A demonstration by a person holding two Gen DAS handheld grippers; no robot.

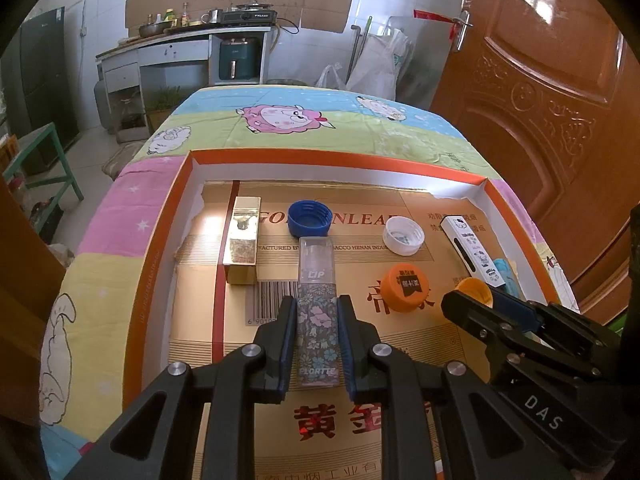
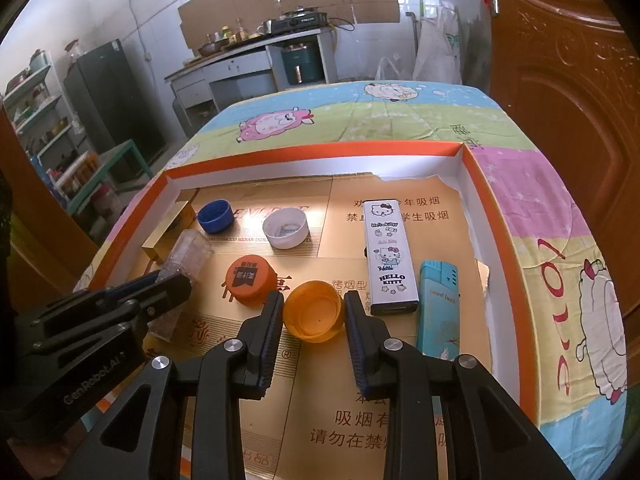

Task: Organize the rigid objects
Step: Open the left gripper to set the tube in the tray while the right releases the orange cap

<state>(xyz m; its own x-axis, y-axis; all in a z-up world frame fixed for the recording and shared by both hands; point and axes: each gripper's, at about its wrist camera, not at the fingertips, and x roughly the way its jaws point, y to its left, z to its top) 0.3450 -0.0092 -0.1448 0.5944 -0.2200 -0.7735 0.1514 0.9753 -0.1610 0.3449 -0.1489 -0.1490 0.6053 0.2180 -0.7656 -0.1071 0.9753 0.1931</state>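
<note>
Both grippers already hold 1 item each inside the orange tray [image 2: 506,264], the left gripper [image 1: 318,322] clamping the floral lip tube [image 1: 317,312] between its fingers, the right gripper [image 2: 314,326] pinching the yellow cap [image 2: 314,312], while 6 loose items beyond the fingers seem still unsorted.

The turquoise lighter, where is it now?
The turquoise lighter lies flat in the orange-rimmed tray, at the right of the right wrist view, just right of the Hello Kitty case and near the tray's right wall.
</note>
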